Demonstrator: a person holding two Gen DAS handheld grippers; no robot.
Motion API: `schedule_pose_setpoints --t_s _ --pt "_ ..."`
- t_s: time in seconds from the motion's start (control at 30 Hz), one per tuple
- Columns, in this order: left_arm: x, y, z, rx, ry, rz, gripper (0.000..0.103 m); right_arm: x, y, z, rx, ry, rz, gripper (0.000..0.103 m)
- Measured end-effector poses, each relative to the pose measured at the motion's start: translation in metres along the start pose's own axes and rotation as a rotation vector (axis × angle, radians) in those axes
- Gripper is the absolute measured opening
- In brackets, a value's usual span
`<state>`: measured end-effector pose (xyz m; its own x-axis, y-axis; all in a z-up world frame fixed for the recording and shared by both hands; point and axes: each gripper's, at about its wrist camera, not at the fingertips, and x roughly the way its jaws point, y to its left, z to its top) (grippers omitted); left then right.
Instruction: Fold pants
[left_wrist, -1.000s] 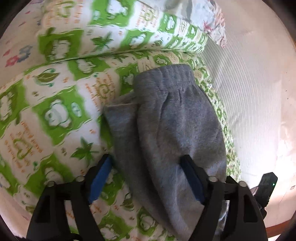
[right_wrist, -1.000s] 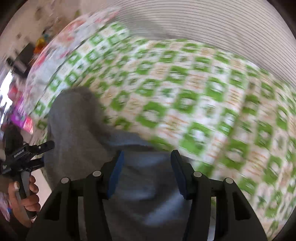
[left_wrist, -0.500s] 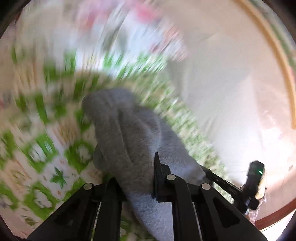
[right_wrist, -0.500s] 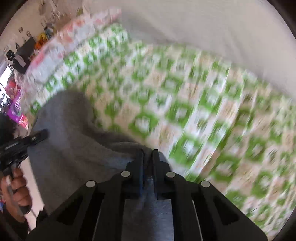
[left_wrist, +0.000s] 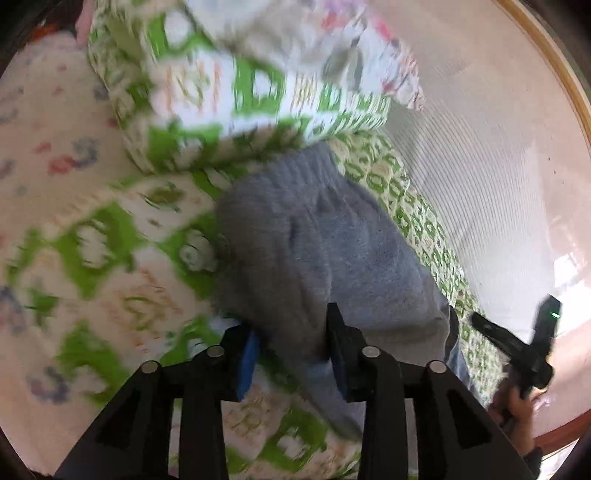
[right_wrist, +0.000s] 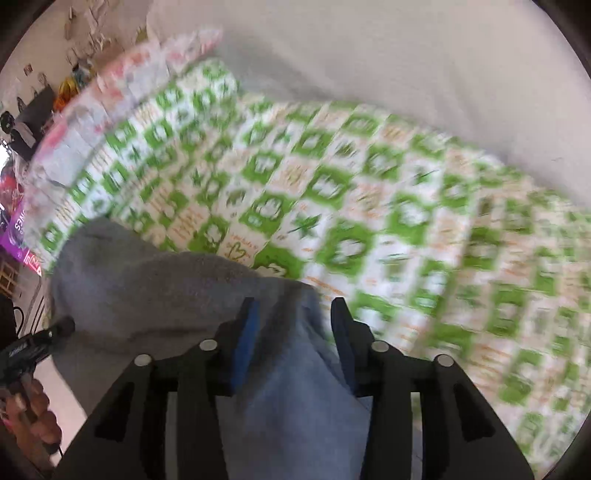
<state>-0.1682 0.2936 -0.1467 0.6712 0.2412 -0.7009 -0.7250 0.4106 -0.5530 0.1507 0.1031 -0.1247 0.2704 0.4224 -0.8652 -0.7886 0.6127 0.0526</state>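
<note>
Grey sweatpants (left_wrist: 325, 243) lie folded on a green-and-white patterned blanket (left_wrist: 92, 258), waistband at the far end. My left gripper (left_wrist: 291, 350) is open, its jaws straddling the near part of the pants. In the right wrist view the pants (right_wrist: 147, 288) lie at the lower left on the blanket (right_wrist: 369, 221). My right gripper (right_wrist: 291, 332) is open over the pants' near edge. The right gripper also shows in the left wrist view (left_wrist: 517, 350), and the left gripper in the right wrist view (right_wrist: 29, 347).
A floral pillow (left_wrist: 332, 44) and a rolled patterned quilt (left_wrist: 229, 96) lie beyond the pants. A white ribbed sheet (left_wrist: 480, 166) covers the bed to the right. Room clutter (right_wrist: 22, 147) stands at the far left.
Both grippers were open, shut on the pants half a second ago, and have now opened again. The pants lie more bunched and compact than before.
</note>
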Motion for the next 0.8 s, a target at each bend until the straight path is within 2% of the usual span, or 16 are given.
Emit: schedule_pose_setpoints --t_s 0.13,0.2,0.27,0.33,0.43,0.53,0.8 --pt "-0.027 -0.014 -0.005 0.06 -0.048 0.035 0.039 -0.057 -0.026 -0.026 0.057 -0.061 -0.002 0.048" --pt "-0.049 -0.026 -0.01 0.109 -0.096 0.044 0.04 -0.084 -0.044 -0.049 0.106 -0.077 -0.02 0.049" --pt "-0.062 -0.043 -0.011 0.152 -0.128 0.025 0.053 -0.105 -0.06 -0.074 0.157 -0.084 -0.037 0.049" --pt "-0.068 -0.066 -0.012 0.209 -0.133 -0.014 0.056 -0.12 -0.072 -0.096 0.203 -0.096 -0.055 0.049" --pt "-0.058 -0.109 -0.017 0.306 -0.081 -0.098 0.057 -0.151 -0.101 -0.137 0.298 -0.113 -0.088 0.052" --pt "-0.043 -0.154 -0.035 0.393 -0.024 -0.167 0.063 -0.183 -0.132 -0.178 0.409 -0.133 -0.135 0.053" --pt "-0.002 -0.255 -0.105 0.604 0.155 -0.268 0.063 -0.267 -0.198 -0.274 0.644 -0.212 -0.26 0.056"
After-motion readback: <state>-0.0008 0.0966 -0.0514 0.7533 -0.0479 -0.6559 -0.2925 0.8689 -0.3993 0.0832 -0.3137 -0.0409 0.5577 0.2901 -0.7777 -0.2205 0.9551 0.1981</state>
